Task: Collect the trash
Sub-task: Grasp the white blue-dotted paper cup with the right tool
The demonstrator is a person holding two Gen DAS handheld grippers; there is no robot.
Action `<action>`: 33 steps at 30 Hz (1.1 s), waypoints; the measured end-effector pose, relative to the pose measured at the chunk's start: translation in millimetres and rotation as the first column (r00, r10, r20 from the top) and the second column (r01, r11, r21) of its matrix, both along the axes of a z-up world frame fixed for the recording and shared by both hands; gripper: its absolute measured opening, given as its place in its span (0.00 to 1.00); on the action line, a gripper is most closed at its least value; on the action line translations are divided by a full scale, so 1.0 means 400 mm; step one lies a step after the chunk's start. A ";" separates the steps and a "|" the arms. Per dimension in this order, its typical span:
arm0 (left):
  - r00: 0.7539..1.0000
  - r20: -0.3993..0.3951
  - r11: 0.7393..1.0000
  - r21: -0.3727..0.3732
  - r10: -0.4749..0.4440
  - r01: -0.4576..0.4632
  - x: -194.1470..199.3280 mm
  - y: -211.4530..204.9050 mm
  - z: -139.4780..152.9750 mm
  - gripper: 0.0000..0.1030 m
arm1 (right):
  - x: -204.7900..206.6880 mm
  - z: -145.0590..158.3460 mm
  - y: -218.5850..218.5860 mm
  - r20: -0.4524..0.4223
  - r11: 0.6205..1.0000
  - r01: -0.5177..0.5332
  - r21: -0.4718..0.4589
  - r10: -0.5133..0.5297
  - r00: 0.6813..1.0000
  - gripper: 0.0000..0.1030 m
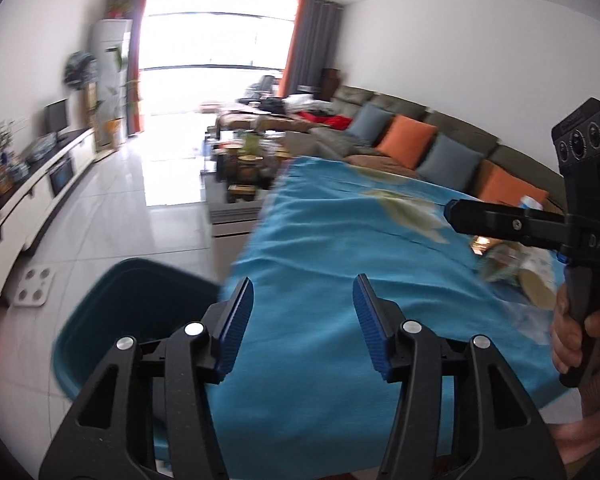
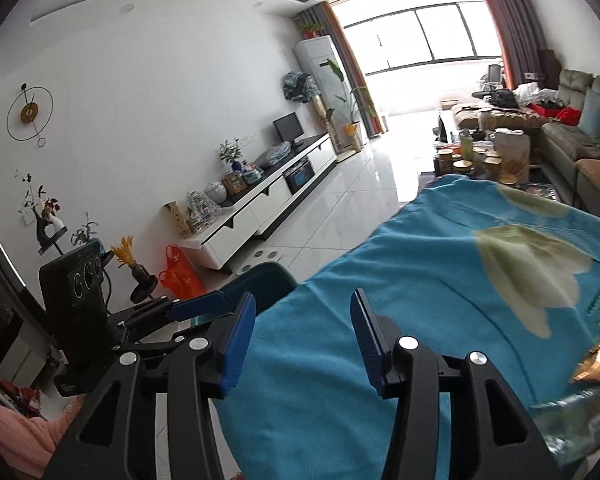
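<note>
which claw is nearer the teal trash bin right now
Left. The left claw hangs at the table edge almost directly above the teal trash bin. The right claw sits further in over the blue tablecloth, nearer the trash pile.

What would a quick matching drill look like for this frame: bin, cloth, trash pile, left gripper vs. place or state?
Things:
1. bin
2. cloth
3. trash pile
4. left gripper

Place or state:
A. open, holding nothing
B. on the floor by the table's left edge
C. spread over the table
D. on the cloth at the right, behind the right gripper

Pairs: 1-B, 2-C, 3-D, 4-A
</note>
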State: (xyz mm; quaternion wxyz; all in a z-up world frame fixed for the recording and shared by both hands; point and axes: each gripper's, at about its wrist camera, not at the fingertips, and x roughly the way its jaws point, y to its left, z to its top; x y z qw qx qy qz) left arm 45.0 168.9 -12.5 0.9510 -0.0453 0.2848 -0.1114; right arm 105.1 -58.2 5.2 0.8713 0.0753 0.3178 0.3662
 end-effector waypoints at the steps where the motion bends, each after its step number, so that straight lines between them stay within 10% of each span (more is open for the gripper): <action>1: 0.999 0.000 0.999 -0.001 -0.037 0.037 0.002 -0.036 0.001 0.50 | -0.011 0.001 -0.032 0.009 0.999 0.033 -0.007 -0.033 0.999 0.46; 17: 0.898 -0.060 0.898 0.037 -0.435 0.438 0.057 -0.537 -0.046 0.57 | -0.155 -0.089 -0.538 -0.058 0.846 0.533 -0.024 -0.533 0.844 0.60; 33: 0.875 -0.162 0.872 0.118 -0.455 0.475 0.150 -0.658 -0.076 0.50 | -0.127 -0.217 -0.614 -0.274 0.844 0.529 0.090 -0.490 0.828 0.62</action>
